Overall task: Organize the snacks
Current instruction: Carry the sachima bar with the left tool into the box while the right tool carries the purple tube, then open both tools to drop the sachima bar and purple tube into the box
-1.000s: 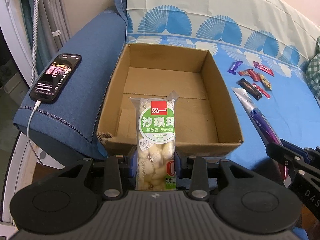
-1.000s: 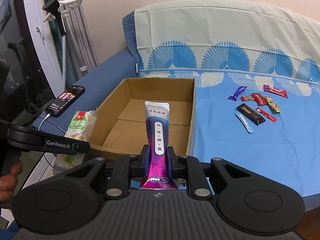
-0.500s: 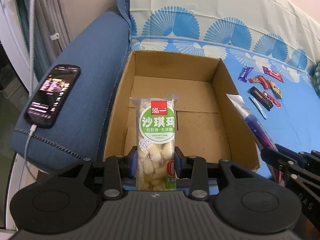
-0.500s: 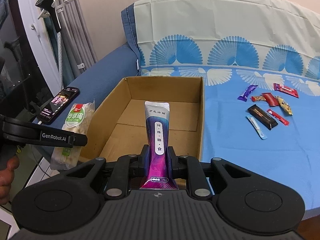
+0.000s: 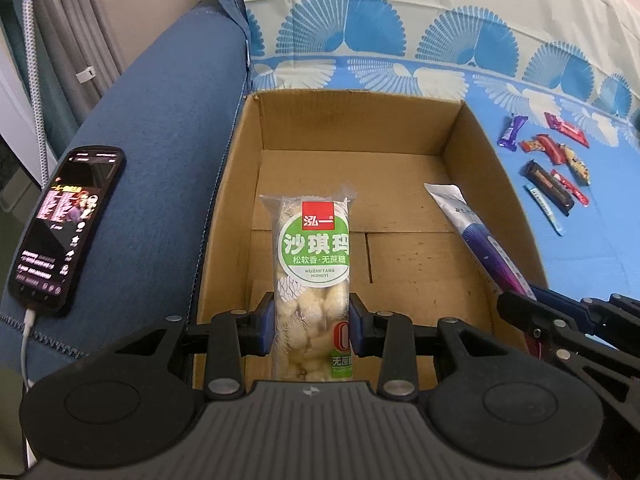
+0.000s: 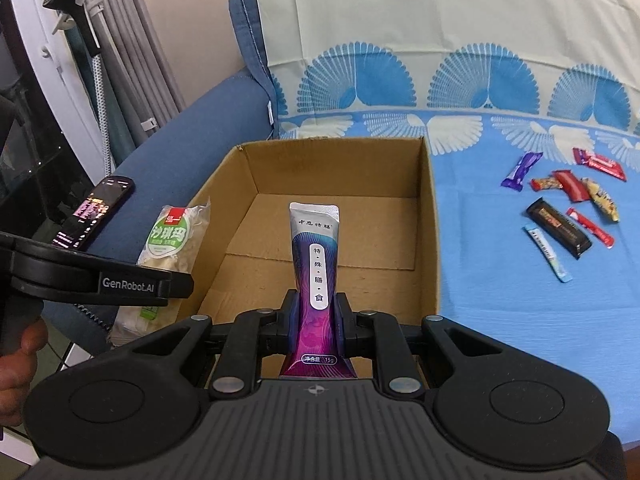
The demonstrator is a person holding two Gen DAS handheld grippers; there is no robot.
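The left gripper [image 5: 311, 326] clamps a green-labelled pastry pack [image 5: 314, 264], standing at centre frame over the near end of the open box [image 5: 352, 124]. The right gripper [image 6: 316, 322] pinches a purple sachet [image 6: 316, 276] at centre of its view, above the same box. Loose snacks [image 6: 560, 208] lie on the blue sheet [image 6: 520, 300] at right; a phone [image 5: 66, 224] rests on the armrest [image 5: 160, 140] at left.

Soft indoor light, fisheye-bent edges, slight blur.

Left gripper [image 5: 311, 326] and right gripper [image 6: 316, 322] both clamped, angled downward
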